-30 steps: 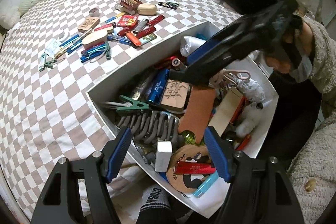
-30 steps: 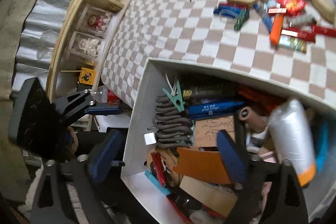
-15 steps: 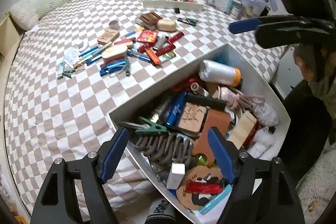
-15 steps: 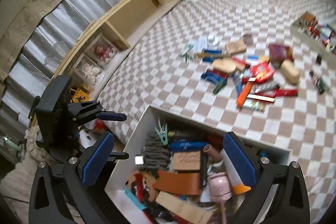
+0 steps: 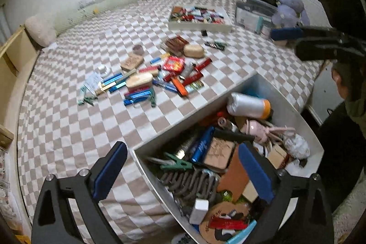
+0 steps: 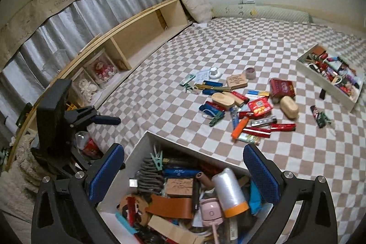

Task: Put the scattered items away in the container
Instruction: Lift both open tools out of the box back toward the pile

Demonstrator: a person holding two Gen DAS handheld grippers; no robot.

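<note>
A white box (image 5: 251,88) (image 6: 139,152) at the bed's near edge is crammed with small things: a clear plastic roll with an orange end (image 5: 247,104) (image 6: 228,191), a green peg (image 5: 176,162) and a brown leather piece (image 6: 169,206). My left gripper (image 5: 181,146) hovers over the box's near corner, its jaws opening with nothing between them. Above the box, my right gripper (image 6: 183,148) stands open and holds nothing. Several scattered items (image 5: 160,77) (image 6: 240,102) lie mid-bed, among them an orange stick (image 6: 239,128) and a wooden oval (image 6: 289,106).
A second white tray (image 5: 199,26) (image 6: 324,86) full of items sits at the far side of the checked bedspread. A wooden shelf (image 6: 137,38) runs along the bed's left. A purple plush toy (image 5: 289,8) and a clear bin (image 5: 251,13) stand far right. A person's head (image 5: 343,84) is beside the box.
Both grippers have risen and tilted up away from the box, so more of the bed shows. The left jaws have spread much wider. The right jaws stay wide apart.
</note>
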